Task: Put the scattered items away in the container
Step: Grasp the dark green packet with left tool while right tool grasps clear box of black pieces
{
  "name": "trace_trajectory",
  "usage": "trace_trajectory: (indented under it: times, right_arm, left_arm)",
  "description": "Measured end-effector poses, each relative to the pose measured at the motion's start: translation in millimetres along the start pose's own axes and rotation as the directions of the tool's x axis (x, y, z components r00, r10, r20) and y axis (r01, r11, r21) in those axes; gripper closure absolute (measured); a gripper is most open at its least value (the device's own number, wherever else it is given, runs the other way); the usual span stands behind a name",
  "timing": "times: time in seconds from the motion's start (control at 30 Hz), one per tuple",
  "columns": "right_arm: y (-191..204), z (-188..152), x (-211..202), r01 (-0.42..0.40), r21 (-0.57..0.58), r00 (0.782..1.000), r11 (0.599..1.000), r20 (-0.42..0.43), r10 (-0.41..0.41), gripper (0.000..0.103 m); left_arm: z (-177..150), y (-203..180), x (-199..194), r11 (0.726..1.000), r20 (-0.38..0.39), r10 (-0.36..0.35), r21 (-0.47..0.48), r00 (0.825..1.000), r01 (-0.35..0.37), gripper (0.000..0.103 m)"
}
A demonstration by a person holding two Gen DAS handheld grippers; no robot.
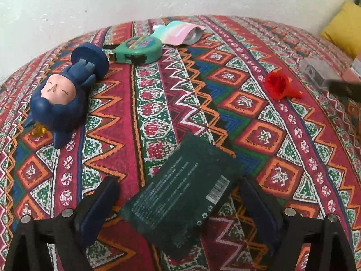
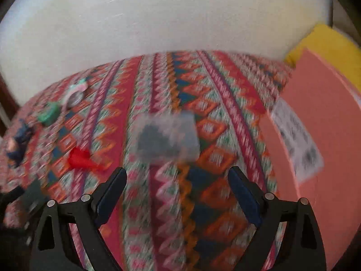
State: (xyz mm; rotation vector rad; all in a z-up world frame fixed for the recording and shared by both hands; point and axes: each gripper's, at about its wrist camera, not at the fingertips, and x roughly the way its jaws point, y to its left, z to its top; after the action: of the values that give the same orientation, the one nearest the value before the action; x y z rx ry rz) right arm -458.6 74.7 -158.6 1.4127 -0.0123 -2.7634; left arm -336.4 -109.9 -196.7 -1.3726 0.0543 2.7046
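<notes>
Left gripper (image 1: pixel 179 194): jaws spread wide, pointing down at the patterned cloth (image 1: pixel 158 94). A dark green packet (image 1: pixel 180 194) lies flat on the cloth between the two blue pads (image 1: pixel 99 205), printed side and barcode up, set askew. Neither pad touches it; a strip of cloth shows on each side.

Ahead and to the left of this gripper: a blue figurine (image 1: pixel 65 92) on its back, round base toward the wall. A small amber piece (image 1: pixel 38 132) peeks out just beside its head. Further ahead, near the far edge: a green tape measure (image 1: pixel 138 50), and just behind it a pastel pouch (image 1: pixel 180 32); whether the two touch is unclear. Ahead to the right, well apart from the packet: a red funnel (image 1: pixel 279 85) on its side. Beyond it, at the right edge, a grey block (image 1: pixel 320 71).

Right gripper (image 2: pixel 178 196): jaws also wide, nothing between them, only bare cloth. View is heavily motion-blurred. Straight ahead of the fingers, a greyish clear box (image 2: pixel 167 135), contents not readable. Close on the right, a pink container (image 2: pixel 320 140) with a white label on its side; rim not clearly seen. Ahead left: the funnel, then tape measure, pouch and figurine, all smeared.

Yellow cushion (image 1: pixel 345 27) behind the container, against the white wall (image 1: pixel 90 0).
</notes>
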Motion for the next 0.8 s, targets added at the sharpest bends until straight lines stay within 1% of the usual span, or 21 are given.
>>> trace_trajectory:
  times: [0.03, 0.13, 0.17, 0.2, 0.23, 0.27, 0.3, 0.37, 0.4, 0.43, 0.47, 0.5, 0.67, 0.7, 0.8]
  right_arm:
    - [0.4, 6.9, 5.6, 0.014, -0.007, 1.000, 1.000, 0.012, -0.014, 0.009]
    - [3.6, 25.7, 28.2, -0.021, 0.006, 1.000, 1.000, -0.013, 0.021, 0.009]
    - [6.4, 28.4, 33.4, -0.020, -0.003, 1.000, 1.000, -0.021, 0.020, 0.009]
    - [9.2, 30.9, 38.5, -0.019, -0.014, 0.999, 1.000, -0.029, 0.019, 0.013]
    - [11.6, 31.5, 41.8, -0.023, -0.029, 0.999, 0.999, -0.038, 0.022, 0.028]
    - [13.9, 32.0, 44.9, -0.028, -0.045, 0.999, 0.999, -0.047, 0.026, 0.029]
    - [14.9, 30.4, 42.1, -0.019, -0.054, 0.999, 0.998, -0.036, 0.017, 0.029]
    - [16.5, 24.9, 33.1, -0.028, -0.060, 0.999, 0.998, -0.031, 0.026, 0.029]
    - [17.2, 17.7, 25.7, -0.043, -0.063, 0.999, 0.997, -0.031, 0.041, 0.029]
    - [17.8, 10.1, 18.1, -0.059, -0.066, 0.998, 0.996, -0.031, 0.057, 0.029]
    - [18.4, 2.6, 10.6, -0.074, -0.069, 0.997, 0.995, -0.031, 0.072, 0.029]
    - [17.3, -7.2, 3.0, -0.098, -0.061, 0.995, 0.993, -0.041, 0.096, 0.029]
    - [15.5, -59.1, -39.8, -0.214, -0.031, 0.974, 0.976, -0.087, 0.211, 0.029]
    - [16.5, -70.2, -49.8, -0.236, -0.029, 0.968, 0.971, -0.097, 0.232, 0.029]
    - [32.3, -108.9, -79.8, -0.272, -0.112, 0.960, 0.956, -0.105, 0.261, 0.029]
  left_arm:
    - [-0.2, 0.0, 0.2, 1.000, 0.002, 0.000, 0.002, 1.000, 0.000, 0.012]
    - [2.6, -3.3, 2.3, 1.000, -0.004, 0.009, 0.023, 1.000, -0.009, 0.012]
    - [3.5, -3.2, 2.5, 1.000, -0.005, 0.009, 0.028, 1.000, -0.008, 0.012]
    - [4.5, -1.9, 2.9, 1.000, -0.004, 0.006, 0.026, 1.000, -0.006, 0.012]
    - [5.4, -0.8, 3.4, 1.000, -0.003, 0.003, 0.020, 1.000, -0.003, 0.012]
    - [6.4, 0.2, 4.0, 1.000, -0.001, 0.000, 0.014, 1.000, 0.000, 0.012]
    - [6.4, 0.5, 3.6, 1.000, 0.001, 0.001, 0.008, 1.000, -0.001, 0.013]
    - [4.6, -0.2, 1.2, 1.000, 0.007, 0.005, -0.001, 1.000, -0.005, 0.018]
    - [2.5, -1.5, -1.2, 1.000, 0.008, 0.004, -0.005, 1.000, -0.004, 0.027]
    - [-0.7, -4.3, -5.7, 1.000, 0.009, 0.000, -0.009, 1.000, 0.000, 0.042]
    - [-4.9, -6.6, -10.3, 1.000, 0.010, -0.005, -0.015, 1.000, 0.006, 0.052]
    - [-9.3, -8.3, -14.2, 1.000, 0.011, -0.010, -0.024, 1.000, 0.011, 0.057]
    - [-42.2, -15.4, -38.6, 0.997, 0.022, -0.028, -0.077, 0.999, 0.029, 0.057]
    - [-48.4, -16.3, -45.1, 0.995, 0.017, -0.041, -0.092, 0.999, 0.042, 0.057]
    - [-65.5, -15.6, -62.9, 0.984, 0.006, -0.097, -0.151, 0.995, 0.096, 0.057]
